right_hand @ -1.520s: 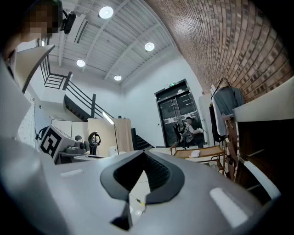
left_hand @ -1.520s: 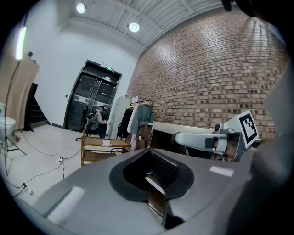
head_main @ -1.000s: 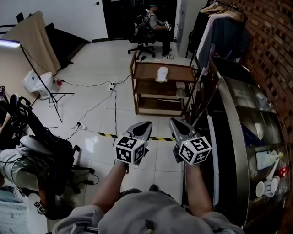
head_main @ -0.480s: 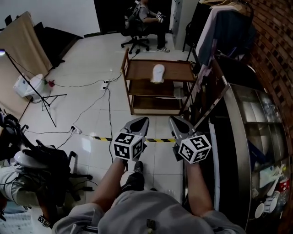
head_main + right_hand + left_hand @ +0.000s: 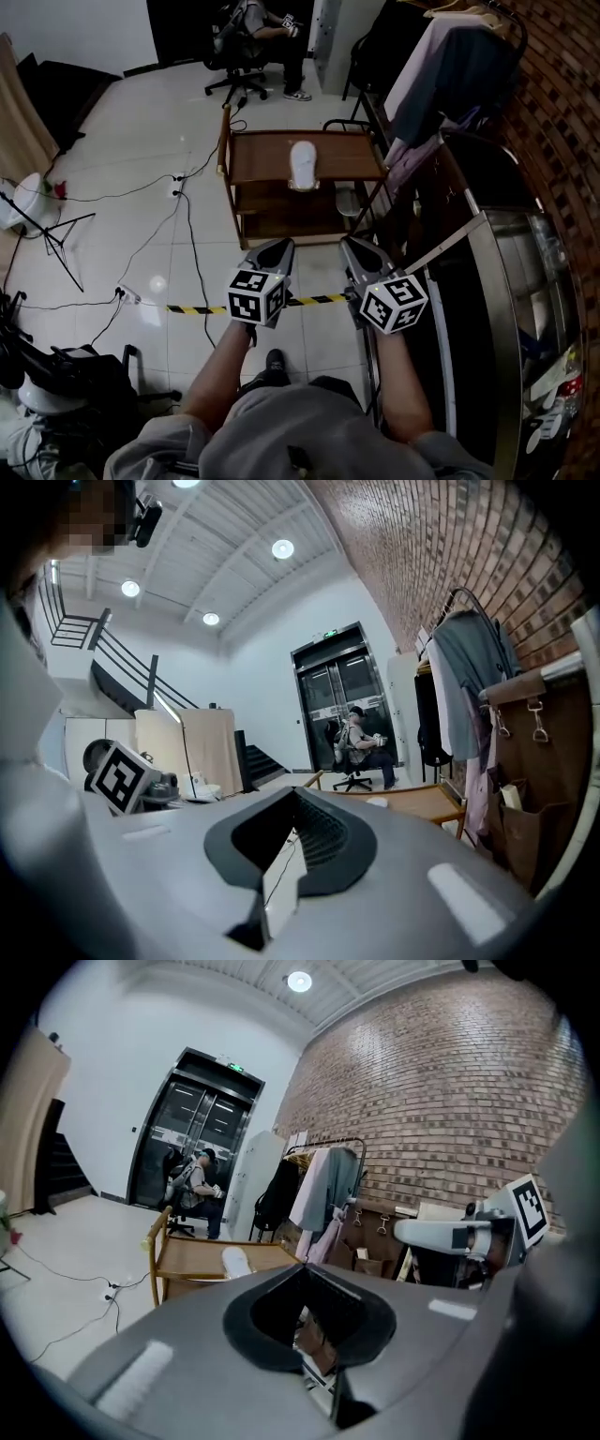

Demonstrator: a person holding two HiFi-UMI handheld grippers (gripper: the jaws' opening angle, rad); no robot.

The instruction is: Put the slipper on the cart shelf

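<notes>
I see a pale tiled floor [image 5: 131, 225] spread below me, with a brown wooden three-tier cart [image 5: 258, 159] standing ahead. To its right hangs a rack of grey and pink clothes [image 5: 441, 70]. I hold the left gripper [image 5: 275, 247] and the right gripper [image 5: 356, 247] side by side, short of the cart, above a yellow-and-black floor tape [image 5: 187, 307]. Both have their jaws closed together with nothing between them. The white slipper [image 5: 302, 164] lies on the cart's top shelf.
</notes>
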